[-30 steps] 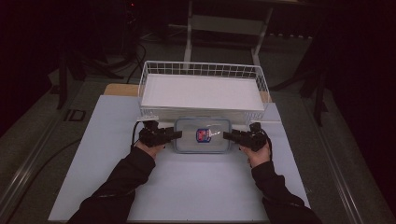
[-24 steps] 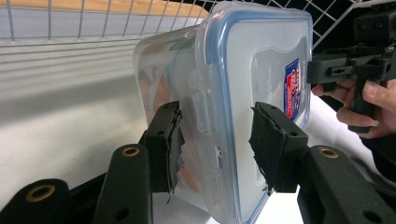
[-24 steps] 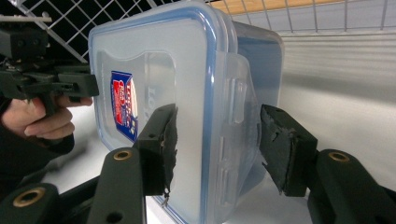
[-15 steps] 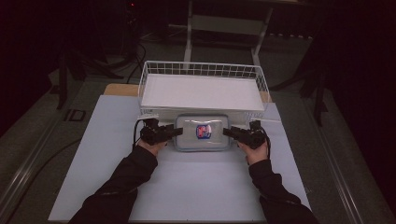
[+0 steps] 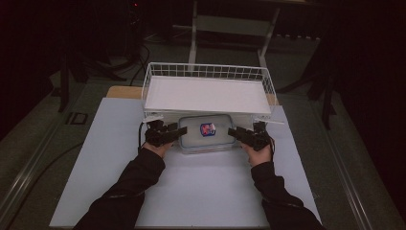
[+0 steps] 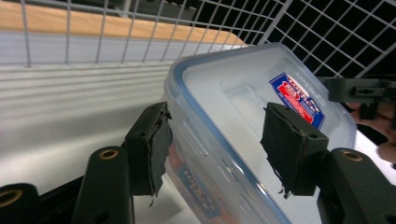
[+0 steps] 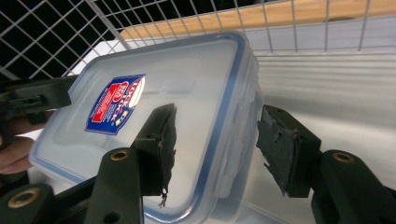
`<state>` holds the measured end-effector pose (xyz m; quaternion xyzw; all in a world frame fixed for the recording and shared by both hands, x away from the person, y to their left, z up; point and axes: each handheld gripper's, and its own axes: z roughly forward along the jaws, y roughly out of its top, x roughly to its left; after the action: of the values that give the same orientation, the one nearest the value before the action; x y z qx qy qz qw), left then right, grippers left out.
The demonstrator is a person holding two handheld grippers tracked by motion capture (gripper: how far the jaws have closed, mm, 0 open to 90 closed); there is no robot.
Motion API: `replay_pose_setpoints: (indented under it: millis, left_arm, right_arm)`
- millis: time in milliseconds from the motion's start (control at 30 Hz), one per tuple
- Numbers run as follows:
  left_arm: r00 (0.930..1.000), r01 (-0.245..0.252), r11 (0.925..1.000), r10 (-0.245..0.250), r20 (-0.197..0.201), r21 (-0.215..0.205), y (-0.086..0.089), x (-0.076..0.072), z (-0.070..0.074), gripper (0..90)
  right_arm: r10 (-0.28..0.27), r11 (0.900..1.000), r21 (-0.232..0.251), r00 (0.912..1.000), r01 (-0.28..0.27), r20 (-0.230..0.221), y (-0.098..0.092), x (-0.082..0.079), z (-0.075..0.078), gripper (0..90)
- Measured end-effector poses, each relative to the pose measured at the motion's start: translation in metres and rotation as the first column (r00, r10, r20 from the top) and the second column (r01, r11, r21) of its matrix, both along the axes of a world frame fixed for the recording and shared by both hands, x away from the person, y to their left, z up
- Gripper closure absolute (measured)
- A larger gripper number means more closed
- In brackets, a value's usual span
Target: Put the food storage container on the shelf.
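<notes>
Now the left gripper [image 6: 212, 156] is letting go: its jaws have just been opening around the box [image 5: 206, 132], while the right gripper [image 7: 215, 149] is staying apart too. Box sitting at the basket's [image 5: 266, 82] six o'clock, likely delivered.

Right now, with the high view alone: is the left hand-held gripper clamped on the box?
Observer: No. The left hand-held gripper has just been opening; the box edge sits between its pads, unpressed.
Reviewer: And the right one?
Observer: The right hand-held gripper straddles the opposite edge; its outer pad seems just off the wall.
Reviewer: Anything else I'm missing?
Observer: A second label sits on the box's side.
</notes>
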<state>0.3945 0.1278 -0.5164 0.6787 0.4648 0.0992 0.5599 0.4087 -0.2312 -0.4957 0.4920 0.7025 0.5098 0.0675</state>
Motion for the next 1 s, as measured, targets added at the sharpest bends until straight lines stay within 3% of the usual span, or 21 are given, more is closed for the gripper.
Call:
replay_pose_setpoints:
  millis: [33, 300, 367, 533, 600, 667, 767, 833, 1000]
  left_arm:
    - [0.9997, -0.008, 0.9998, 0.008, 0.021, 0.015, -0.002, -0.001, 0.0, 41.7]
    - [0.9988, -0.022, 0.9993, 0.021, 0.044, 0.03, -0.004, -0.007, 0.002, 35.6]
    - [0.9984, 0.021, 0.9996, -0.022, 0.052, 0.02, -0.003, -0.011, 0.005, 30.1]
    - [0.9957, 0.07, 0.9972, -0.072, 0.059, 0.026, 0.0, -0.024, 0.014, 22.9]
    - [0.9937, 0.083, 0.996, -0.085, 0.073, 0.034, 0.002, -0.031, 0.017, 19.4]
    - [0.9925, 0.106, 0.994, -0.107, 0.059, 0.027, 0.004, -0.038, 0.019, 16.0]
    - [0.9885, 0.135, 0.9895, -0.138, 0.061, 0.051, 0.006, -0.052, 0.024, 12.4]
    - [0.9863, 0.153, 0.9871, -0.155, 0.055, 0.047, 0.007, -0.059, 0.028, 4.5]
    - [0.9825, 0.16, 0.9849, -0.165, 0.086, 0.066, 0.011, -0.079, 0.038, 0.1]
  right_arm:
    - [-0.004, 1.0, -0.006, 1.0, 0.005, 0.003, 0.001, 0.0, 0.0, 46.0]
    - [-0.027, 0.999, -0.025, 0.9994, 0.028, 0.022, 0.003, -0.005, 0.001, 41.0]
    - [-0.02, 0.999, -0.032, 0.9984, 0.021, 0.052, 0.003, -0.008, 0.001, 40.0]
    - [-0.001, 0.998, -0.057, 0.9958, 0.006, 0.092, 0.004, -0.02, 0.011, 39.0]
    - [0.008, 0.999, -0.05, 0.9954, -0.003, 0.096, 0.005, -0.026, 0.015, 39.2]
    - [0.02, 0.999, -0.043, 0.9947, -0.016, 0.101, 0.006, -0.033, 0.019, 39.8]
    - [0.048, 0.998, -0.051, 0.9923, -0.042, 0.114, 0.012, -0.042, 0.022, 40.6]
    - [0.073, 0.997, -0.048, 0.9913, -0.068, 0.11, 0.017, -0.048, 0.022, 42.4]
    - [0.124, 0.991, -0.053, 0.9865, -0.119, 0.107, 0.031, -0.059, 0.019, 49.8]
